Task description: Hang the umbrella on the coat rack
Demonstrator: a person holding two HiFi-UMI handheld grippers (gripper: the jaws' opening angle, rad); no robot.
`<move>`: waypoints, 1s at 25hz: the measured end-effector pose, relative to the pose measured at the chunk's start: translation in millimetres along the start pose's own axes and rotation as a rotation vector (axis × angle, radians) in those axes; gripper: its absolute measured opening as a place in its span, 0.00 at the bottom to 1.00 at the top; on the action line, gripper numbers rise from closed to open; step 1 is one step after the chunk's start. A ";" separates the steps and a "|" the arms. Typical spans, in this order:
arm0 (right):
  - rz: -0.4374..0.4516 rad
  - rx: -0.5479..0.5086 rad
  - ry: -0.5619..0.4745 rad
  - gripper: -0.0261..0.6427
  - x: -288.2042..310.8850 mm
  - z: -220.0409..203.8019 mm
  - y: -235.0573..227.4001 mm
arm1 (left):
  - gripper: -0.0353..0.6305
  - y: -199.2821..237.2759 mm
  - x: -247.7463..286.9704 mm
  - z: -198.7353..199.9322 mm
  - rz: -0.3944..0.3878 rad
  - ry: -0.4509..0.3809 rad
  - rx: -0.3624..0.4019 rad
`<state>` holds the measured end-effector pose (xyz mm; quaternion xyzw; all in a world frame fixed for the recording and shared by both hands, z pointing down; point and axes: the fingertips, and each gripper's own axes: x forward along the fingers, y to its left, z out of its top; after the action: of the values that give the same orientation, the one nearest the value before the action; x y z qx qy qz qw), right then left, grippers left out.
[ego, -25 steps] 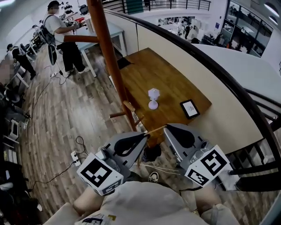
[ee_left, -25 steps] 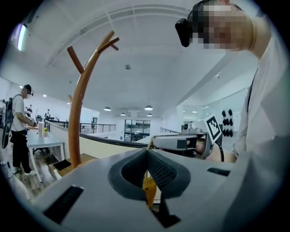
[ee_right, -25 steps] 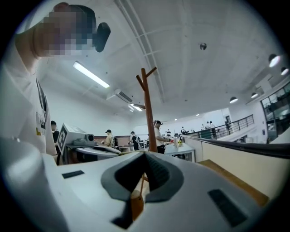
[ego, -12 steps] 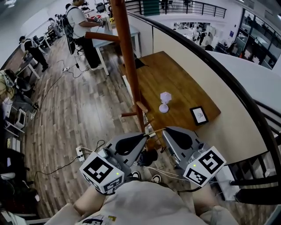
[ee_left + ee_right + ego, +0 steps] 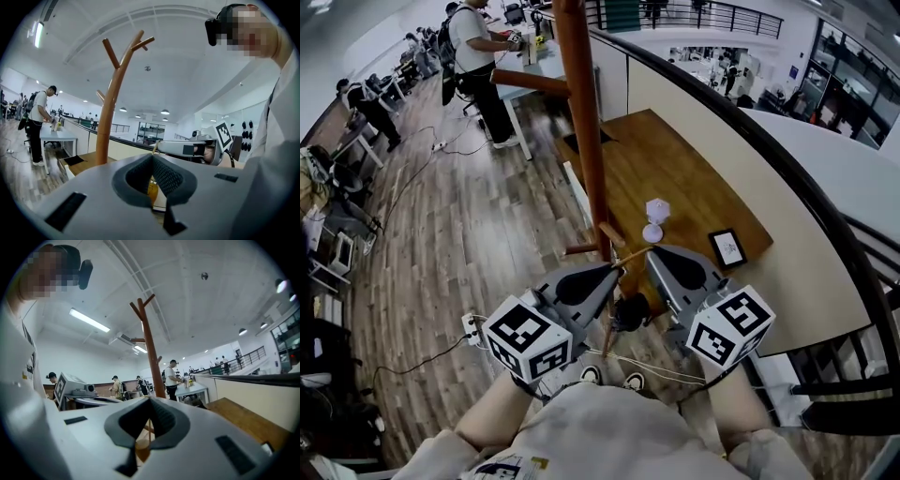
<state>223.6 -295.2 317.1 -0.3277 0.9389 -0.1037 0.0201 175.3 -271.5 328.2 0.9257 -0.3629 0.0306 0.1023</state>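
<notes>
Currently gripping the umbrella (image 5: 628,314) low beside the coat rack (image 5: 584,131): left gripper (image 5: 612,274) and right gripper (image 5: 650,255) pinched narrow on it, probably steadying it before lifting toward a peg.

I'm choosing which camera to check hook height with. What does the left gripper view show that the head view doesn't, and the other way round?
Only the left gripper view: the coat rack's forked top pegs against the ceiling, and the left gripper shut on a tan rod. Only the head view: the wooden table, a small white object and a framed card on it, and the plank floor. Both: the rack's pole, the right gripper and a standing person.
</notes>
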 end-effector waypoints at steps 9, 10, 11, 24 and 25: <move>-0.026 0.036 0.082 0.04 41.6 -31.8 -27.6 | 0.06 39.0 15.0 -26.2 -0.024 0.010 -0.119; -0.023 0.040 0.082 0.04 44.7 -33.2 -27.8 | 0.06 43.1 14.6 -26.7 -0.027 0.004 -0.128; -0.022 0.041 0.086 0.04 47.7 -34.5 -28.2 | 0.06 47.0 14.5 -27.1 -0.031 0.000 -0.138; 0.010 0.101 0.189 0.05 81.7 -81.4 -40.5 | 0.06 92.5 37.5 -67.8 0.011 0.066 -0.219; 0.012 0.105 0.192 0.05 85.2 -84.3 -41.3 | 0.06 96.5 39.3 -70.4 0.024 0.074 -0.216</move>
<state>173.1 -364.3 410.7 -0.3093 0.9316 -0.1834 -0.0524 139.9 -351.9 418.3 0.9031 -0.3709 0.0267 0.2147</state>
